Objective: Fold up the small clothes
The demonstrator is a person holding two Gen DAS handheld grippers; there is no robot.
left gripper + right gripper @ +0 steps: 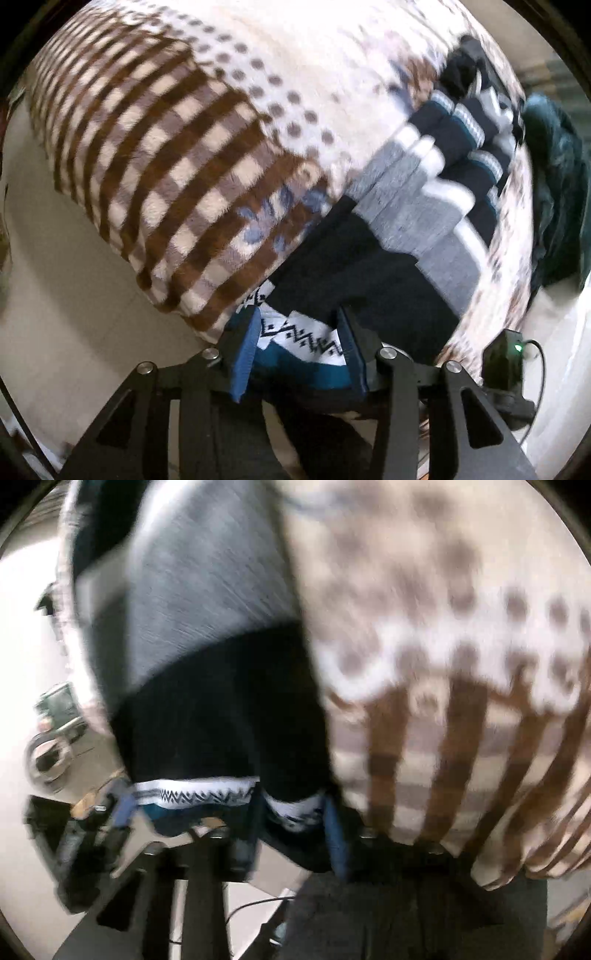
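A dark navy sock [354, 273] with a white zigzag-patterned cuff [303, 338] lies at the near edge of a brown-checked and dotted blanket [177, 155]. My left gripper [299, 325] stands with its blue pads either side of the cuff, jaws apart. In the blurred right wrist view the same sock [221, 709] hangs over the blanket edge, and my right gripper [291, 812] has the cuff [295, 808] between its fingers. The other gripper [122, 808] shows at the left end of the cuff band.
Several folded socks, grey [410, 206] and navy with striped cuffs [465, 129], lie in a row on the blanket at the right. A dark teal cloth [554, 184] lies at the far right. Pale floor [55, 295] lies below the blanket edge.
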